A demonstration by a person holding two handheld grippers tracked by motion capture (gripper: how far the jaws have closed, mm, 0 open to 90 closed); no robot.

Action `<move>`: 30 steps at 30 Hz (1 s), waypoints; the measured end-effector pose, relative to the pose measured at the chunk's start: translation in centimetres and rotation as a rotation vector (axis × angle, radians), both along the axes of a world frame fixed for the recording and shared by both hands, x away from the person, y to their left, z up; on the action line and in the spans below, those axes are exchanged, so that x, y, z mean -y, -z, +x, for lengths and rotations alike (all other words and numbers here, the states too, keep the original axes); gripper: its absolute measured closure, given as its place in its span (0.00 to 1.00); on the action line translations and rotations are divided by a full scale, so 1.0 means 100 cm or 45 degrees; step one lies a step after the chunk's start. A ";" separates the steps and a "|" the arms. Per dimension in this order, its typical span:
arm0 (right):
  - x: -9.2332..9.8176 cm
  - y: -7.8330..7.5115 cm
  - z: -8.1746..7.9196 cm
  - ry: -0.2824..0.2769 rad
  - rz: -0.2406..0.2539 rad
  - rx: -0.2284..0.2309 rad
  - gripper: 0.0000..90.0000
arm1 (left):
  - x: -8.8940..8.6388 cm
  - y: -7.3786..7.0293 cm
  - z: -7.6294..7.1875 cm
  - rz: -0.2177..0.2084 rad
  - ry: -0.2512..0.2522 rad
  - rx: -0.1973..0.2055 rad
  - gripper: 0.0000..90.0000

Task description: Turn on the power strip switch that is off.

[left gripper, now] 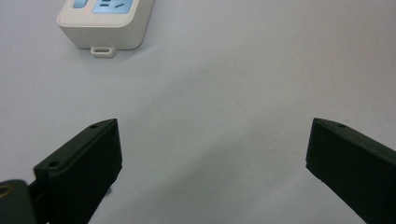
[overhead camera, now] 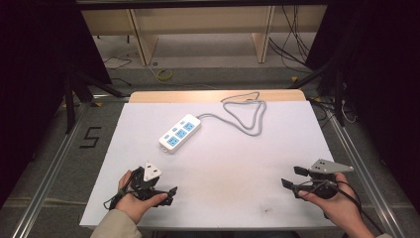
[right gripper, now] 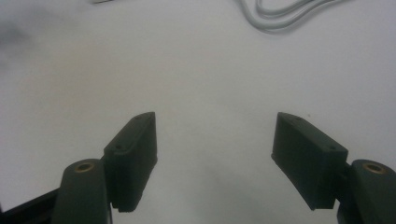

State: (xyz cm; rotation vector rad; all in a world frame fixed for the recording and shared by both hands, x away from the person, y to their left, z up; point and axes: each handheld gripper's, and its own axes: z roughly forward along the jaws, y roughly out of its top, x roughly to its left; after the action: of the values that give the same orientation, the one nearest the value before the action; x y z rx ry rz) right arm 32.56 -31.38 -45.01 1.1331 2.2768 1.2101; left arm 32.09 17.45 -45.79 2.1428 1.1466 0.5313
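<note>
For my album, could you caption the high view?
Two hand-held black grippers, left and right, open, before a white power strip on a white table.

Count: 1 white power strip at about 11 o'clock from table centre, with 3 blue socket faces on top. 1 grey cable, looped toward 1 o'clock. 2 handheld grippers: left gripper at 7 o'clock, right gripper at 4 o'clock, 2 black jaws each. 1 white table. 2 hands.
</note>
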 end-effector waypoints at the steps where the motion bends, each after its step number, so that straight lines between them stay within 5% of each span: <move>1: 0.000 0.000 0.000 0.000 0.000 0.000 0.35 | 0.000 0.000 0.000 0.000 0.000 0.001 0.04; 10: -0.001 0.000 -0.001 0.001 -0.006 -0.001 0.35 | 0.003 -0.007 0.008 -0.023 -0.041 0.039 0.14; 15: -0.001 0.000 0.000 0.005 -0.006 -0.003 0.35 | 0.003 -0.017 0.013 -0.059 -0.131 0.097 0.47; 18: -0.002 0.000 0.000 0.005 -0.007 0.000 0.35 | 0.003 -0.020 0.016 -0.083 -0.116 0.102 0.74; 21: -0.002 -0.001 -0.001 0.003 -0.012 0.002 0.35 | 0.005 -0.021 0.017 -0.080 -0.103 0.108 0.91; 24: -0.003 -0.001 -0.001 0.003 -0.014 0.001 0.35 | 0.009 -0.024 0.022 -0.067 -0.095 0.110 0.99; 30: -0.003 0.001 0.000 -0.004 -0.012 -0.003 0.35 | 0.017 -0.026 0.033 -0.056 -0.092 0.095 1.00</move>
State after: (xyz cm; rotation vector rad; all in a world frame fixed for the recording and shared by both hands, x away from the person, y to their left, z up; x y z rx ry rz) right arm 32.57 -31.05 -45.08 1.1290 2.2842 1.1988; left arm 35.43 15.77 -43.19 2.0332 1.1873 0.6081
